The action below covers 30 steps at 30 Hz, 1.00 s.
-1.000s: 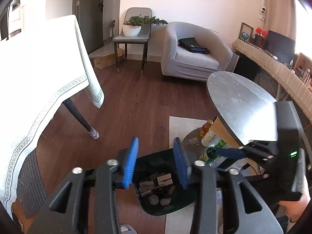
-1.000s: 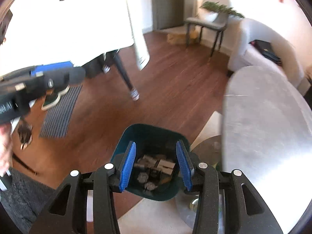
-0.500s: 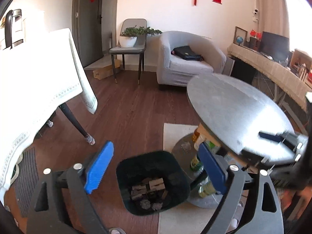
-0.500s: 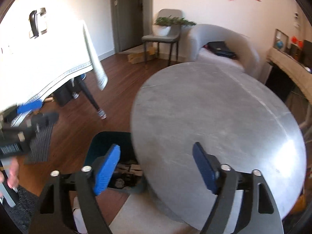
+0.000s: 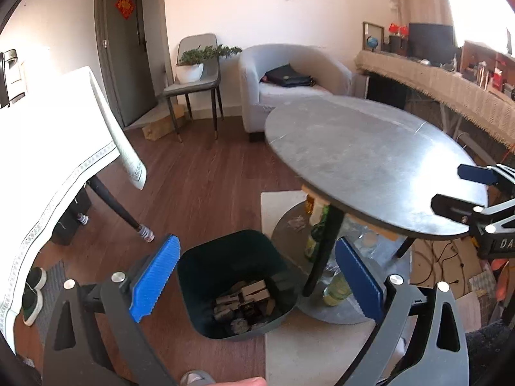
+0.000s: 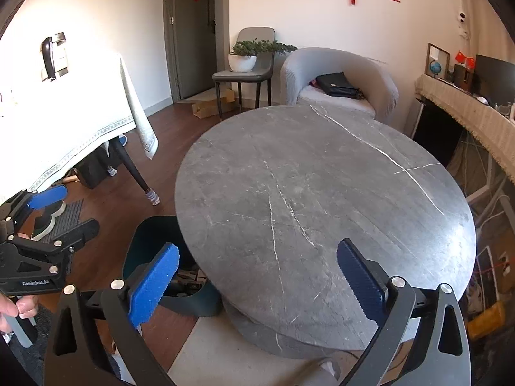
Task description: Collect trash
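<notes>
A dark teal trash bin [image 5: 199,273] stands on the wooden floor beside the round grey table [image 5: 370,160]. Crumpled paper and small boxes [image 5: 244,302] lie in its bottom. My left gripper [image 5: 257,257] hovers above the bin, its blue-padded jaws opening wide with nothing between them. In the right wrist view my right gripper [image 6: 257,257] hangs over the near edge of the grey table [image 6: 322,193], its jaws also opening and empty. The table top hides most of the bin [image 6: 151,241] there. The left gripper [image 6: 42,225] shows at the left edge, held by a hand [image 6: 13,308].
Bottles [image 5: 317,234] stand on the table's low shelf. A table with a white cloth [image 5: 48,148] is at the left, shoes [image 5: 32,292] under it. A pale rug [image 5: 315,347] lies beneath the round table. An armchair [image 5: 289,83] and chair [image 5: 193,80] stand by the far wall.
Both grippers went from nearly closed over the bin to wide open. The right one swung away from the bin to over the round table. The left one drew back from the bin.
</notes>
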Motion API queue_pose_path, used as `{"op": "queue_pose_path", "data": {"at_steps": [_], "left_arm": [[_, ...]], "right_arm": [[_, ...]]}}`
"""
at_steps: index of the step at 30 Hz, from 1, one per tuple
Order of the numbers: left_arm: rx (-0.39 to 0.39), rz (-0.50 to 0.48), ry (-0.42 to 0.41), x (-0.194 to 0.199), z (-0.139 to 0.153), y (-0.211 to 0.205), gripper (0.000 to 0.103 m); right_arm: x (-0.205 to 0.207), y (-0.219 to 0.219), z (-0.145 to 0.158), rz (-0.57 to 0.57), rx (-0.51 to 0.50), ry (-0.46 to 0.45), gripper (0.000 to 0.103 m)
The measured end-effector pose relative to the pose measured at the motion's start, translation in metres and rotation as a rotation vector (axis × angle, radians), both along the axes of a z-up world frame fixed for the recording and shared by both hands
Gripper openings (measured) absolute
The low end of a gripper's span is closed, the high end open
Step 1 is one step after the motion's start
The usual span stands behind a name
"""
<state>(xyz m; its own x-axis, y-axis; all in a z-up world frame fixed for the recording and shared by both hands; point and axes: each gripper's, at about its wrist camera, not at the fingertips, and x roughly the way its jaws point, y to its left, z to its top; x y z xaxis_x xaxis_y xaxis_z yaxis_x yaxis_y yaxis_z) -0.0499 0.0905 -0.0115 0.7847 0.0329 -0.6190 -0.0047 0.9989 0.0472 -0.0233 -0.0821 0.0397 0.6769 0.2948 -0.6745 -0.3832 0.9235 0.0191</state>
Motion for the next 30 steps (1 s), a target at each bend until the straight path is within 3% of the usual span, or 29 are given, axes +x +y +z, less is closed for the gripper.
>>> {"op": "queue_pose_path", "data": {"at_steps": [13,30], "left_arm": [[-0.045,0.050,-0.039,-0.0017,0.0067,0.0024,0.099],[0.002,0.072,-0.048,0.0001,0.0039,-0.0050,0.099]], "right_arm": [[-0.0023,-0.0022,0.0040,0.016,0.040,-0.025,0.099],[-0.0044,0.0021,0.0058,0.045,0.061,-0.035,0.099]]}}
